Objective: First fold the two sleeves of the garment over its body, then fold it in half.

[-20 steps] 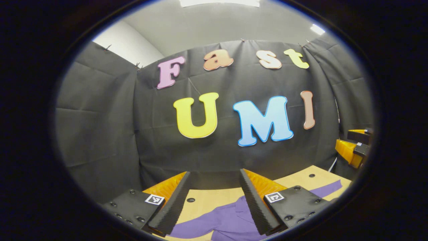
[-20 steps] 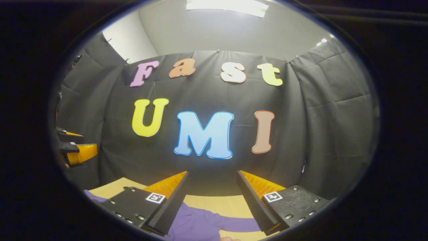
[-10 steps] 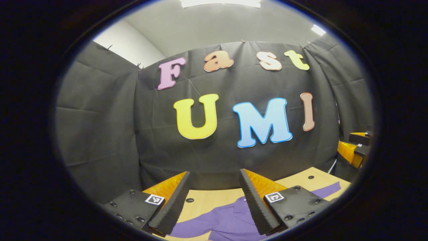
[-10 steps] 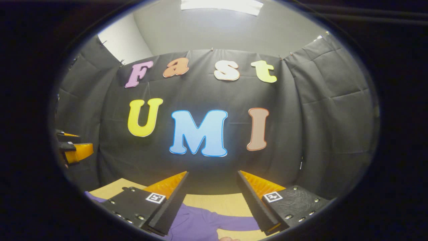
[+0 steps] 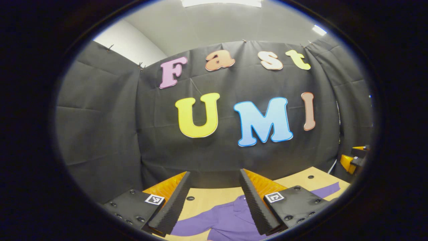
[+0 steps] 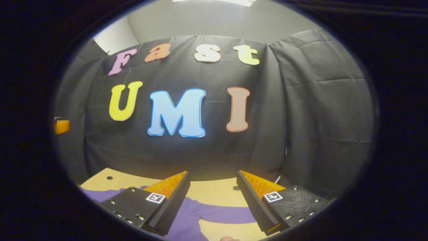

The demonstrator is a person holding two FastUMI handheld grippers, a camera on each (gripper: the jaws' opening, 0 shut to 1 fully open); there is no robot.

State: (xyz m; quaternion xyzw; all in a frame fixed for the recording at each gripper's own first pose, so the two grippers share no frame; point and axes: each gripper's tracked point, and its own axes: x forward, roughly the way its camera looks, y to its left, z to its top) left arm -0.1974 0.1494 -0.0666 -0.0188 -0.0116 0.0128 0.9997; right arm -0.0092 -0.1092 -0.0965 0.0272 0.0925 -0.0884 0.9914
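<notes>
A purple garment (image 5: 227,221) lies flat on the wooden table (image 5: 207,197) below my left gripper (image 5: 214,172), which hangs open above it with nothing between its fingers. One sleeve (image 5: 326,190) reaches away to the right. In the right gripper view the garment (image 6: 192,217) lies under my open right gripper (image 6: 213,172), and a sleeve (image 6: 230,214) runs out to the right between the fingers. Both grippers are held above the cloth, apart from it. The other gripper (image 5: 354,157) shows at the far right edge of the left gripper view.
The table (image 6: 214,192) has small round holes (image 6: 109,177) near its far edge and ends at the black cloth wall. The left gripper (image 6: 61,126) peeks in at the right gripper view's left edge. A fingertip (image 6: 229,238) shows at the bottom.
The right gripper has tipped downward, so more of the table and garment show beneath it. The left gripper has hardly moved. Each gripper has slid toward the edge of the other's view.
</notes>
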